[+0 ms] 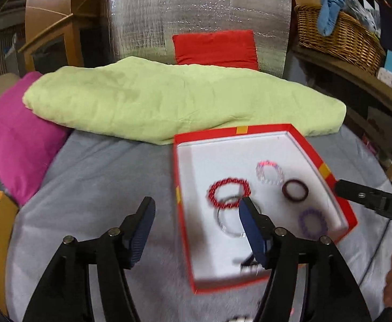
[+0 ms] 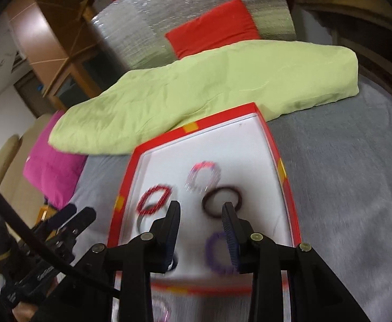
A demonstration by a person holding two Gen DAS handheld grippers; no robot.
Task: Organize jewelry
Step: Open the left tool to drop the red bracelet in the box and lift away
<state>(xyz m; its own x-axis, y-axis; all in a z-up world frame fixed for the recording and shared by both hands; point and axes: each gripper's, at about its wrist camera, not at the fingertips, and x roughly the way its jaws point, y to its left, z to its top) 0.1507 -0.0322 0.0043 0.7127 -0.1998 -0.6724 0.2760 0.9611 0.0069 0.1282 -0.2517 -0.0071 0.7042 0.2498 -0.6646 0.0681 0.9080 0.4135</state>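
Grey blanket w/ red box, bracelets inside, both tongs spread, left & right above them.

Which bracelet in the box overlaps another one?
The red beaded bracelet: its near edge crosses the clear bracelet. The pink, brown and purple ones each lie apart.

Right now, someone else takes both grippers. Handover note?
Left gripper: open, empty, over the left edge of the red box.
Right gripper: open, empty, over the box.
In the box: red bead bracelet, pink-clear bracelet, dark brown bangle, purple bracelet, clear bangle.
Left: one pinkish bracelet on the grey blanket, outside the near rim.
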